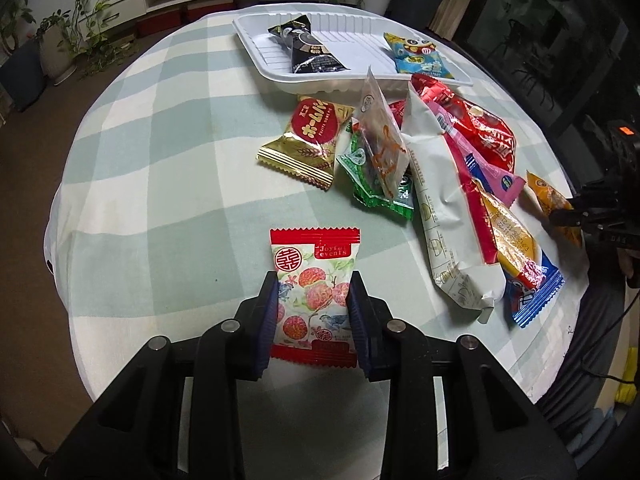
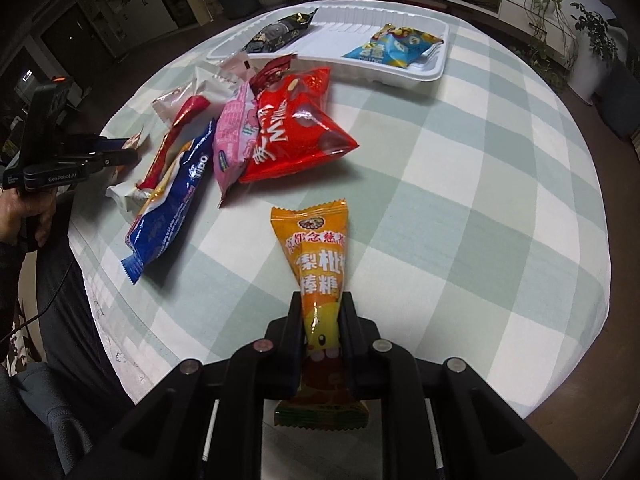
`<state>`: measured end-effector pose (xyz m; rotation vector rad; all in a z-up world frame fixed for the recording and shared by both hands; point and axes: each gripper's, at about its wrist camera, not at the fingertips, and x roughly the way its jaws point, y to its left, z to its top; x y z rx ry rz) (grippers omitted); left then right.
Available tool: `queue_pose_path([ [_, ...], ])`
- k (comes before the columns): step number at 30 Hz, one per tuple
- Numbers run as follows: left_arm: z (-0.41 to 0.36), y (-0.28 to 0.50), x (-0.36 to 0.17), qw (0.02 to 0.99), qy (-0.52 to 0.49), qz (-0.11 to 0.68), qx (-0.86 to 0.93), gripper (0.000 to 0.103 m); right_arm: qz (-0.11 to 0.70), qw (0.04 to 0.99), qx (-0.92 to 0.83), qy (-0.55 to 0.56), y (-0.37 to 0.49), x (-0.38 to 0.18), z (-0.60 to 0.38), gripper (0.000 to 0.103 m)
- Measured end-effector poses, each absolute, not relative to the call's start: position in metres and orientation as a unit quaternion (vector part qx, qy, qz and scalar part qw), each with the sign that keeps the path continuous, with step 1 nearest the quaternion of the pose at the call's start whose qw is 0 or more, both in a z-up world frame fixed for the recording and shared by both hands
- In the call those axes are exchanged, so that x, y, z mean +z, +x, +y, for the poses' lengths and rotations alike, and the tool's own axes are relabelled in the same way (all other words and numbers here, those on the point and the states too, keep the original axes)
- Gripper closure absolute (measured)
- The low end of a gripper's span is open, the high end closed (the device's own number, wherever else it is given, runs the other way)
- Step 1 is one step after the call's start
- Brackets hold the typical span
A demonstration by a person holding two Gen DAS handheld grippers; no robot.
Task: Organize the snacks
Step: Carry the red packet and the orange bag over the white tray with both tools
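My left gripper (image 1: 313, 280) is shut on a white-and-red lychee snack pack (image 1: 313, 292), held over the checked tablecloth. My right gripper (image 2: 321, 300) is shut on an orange candy pack (image 2: 318, 264), also held above the table; it shows at the right edge of the left wrist view (image 1: 554, 208). A white tray (image 1: 280, 68) stands at the far side and holds a black pack (image 1: 308, 46) and a blue-yellow pack (image 1: 418, 56); the tray (image 2: 436, 64) shows in the right wrist view too. A heap of loose packs (image 1: 448, 168) lies in front of the tray.
A gold-and-red pack (image 1: 306, 140) lies apart, left of the heap. A red bag (image 2: 296, 132), a pink pack (image 2: 230, 140) and a blue pack (image 2: 172, 208) lie in the heap. The round table's edge curves close on all sides. Potted plants and a white shelf stand behind.
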<state>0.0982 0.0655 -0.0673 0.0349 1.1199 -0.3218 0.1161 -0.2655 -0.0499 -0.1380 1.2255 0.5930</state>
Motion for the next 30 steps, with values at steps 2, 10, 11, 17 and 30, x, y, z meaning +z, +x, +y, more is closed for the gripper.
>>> queue_pose_path([
  [2, 0.068, 0.098, -0.067, 0.836, 0.012, 0.527, -0.151, 0.073, 0.563, 0.778, 0.273, -0.054, 0.118, -0.046, -0.273, 0.086],
  [10, 0.082, 0.096, -0.046, 0.850, -0.031, 0.502, -0.155, 0.073, 0.549, 0.797, 0.252, -0.001, 0.124, -0.034, -0.304, 0.086],
  [11, 0.084, 0.098, -0.041, 0.853, -0.036, 0.497, -0.156, 0.073, 0.547, 0.799, 0.248, 0.005, 0.128, -0.033, -0.306, 0.086],
  [17, 0.092, 0.121, -0.008, 0.868, -0.064, 0.465, -0.163, 0.073, 0.529, 0.820, 0.213, 0.053, 0.151, -0.020, -0.332, 0.086],
  [30, 0.064, 0.223, 0.057, 0.883, -0.097, 0.416, -0.193, 0.073, 0.450, 0.860, 0.218, 0.095, 0.234, 0.053, -0.299, 0.086],
])
